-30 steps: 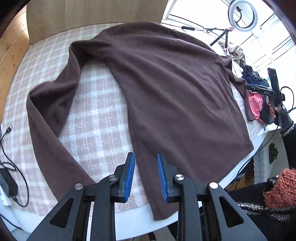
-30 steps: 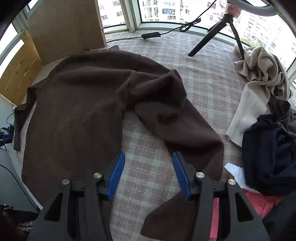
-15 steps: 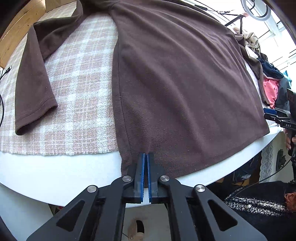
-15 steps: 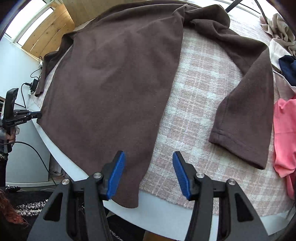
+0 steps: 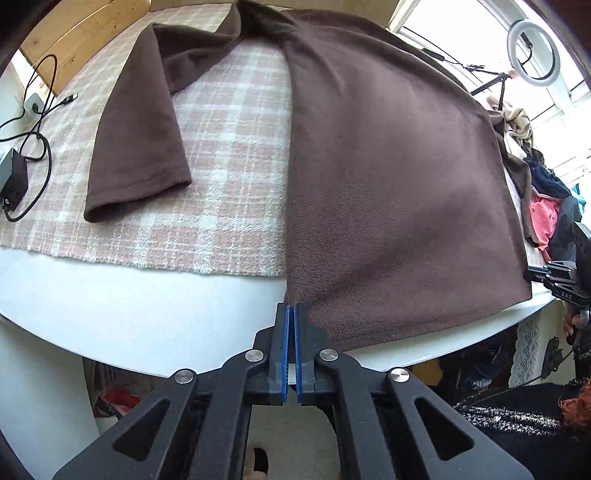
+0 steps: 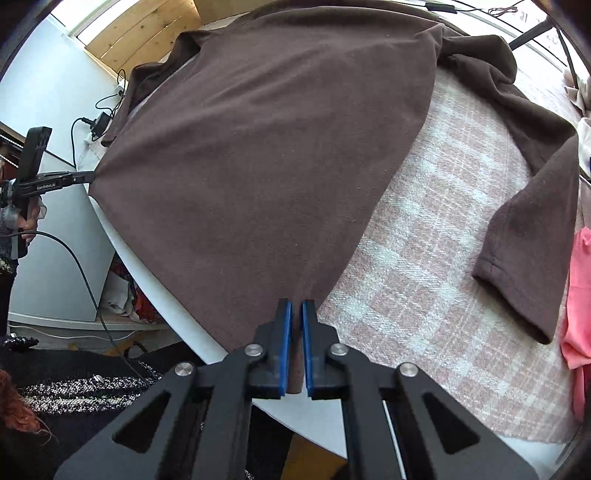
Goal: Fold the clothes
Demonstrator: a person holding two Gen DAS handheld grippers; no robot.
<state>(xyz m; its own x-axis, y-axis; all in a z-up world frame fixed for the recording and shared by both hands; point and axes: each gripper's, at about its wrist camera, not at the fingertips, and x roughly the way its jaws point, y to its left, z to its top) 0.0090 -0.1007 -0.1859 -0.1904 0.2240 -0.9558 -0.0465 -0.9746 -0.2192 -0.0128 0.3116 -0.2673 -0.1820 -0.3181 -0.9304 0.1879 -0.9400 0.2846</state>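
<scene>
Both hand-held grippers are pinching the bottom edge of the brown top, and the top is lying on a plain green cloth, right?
Not quite. The cloth is pink-and-white plaid, not plain green, as the left wrist view shows. The rest holds: the left hand-held gripper and the right hand-held gripper each pinch the bottom edge of the brown top.

Pink-and-white plaid cloth (image 5: 229, 155) covers white round desk (image 5: 147, 317). Black power adapter (image 5: 13, 177) with looped cable at left edge. Ring light (image 5: 532, 48) on tripod by window. Wooden panel (image 6: 147, 26) behind.
</scene>
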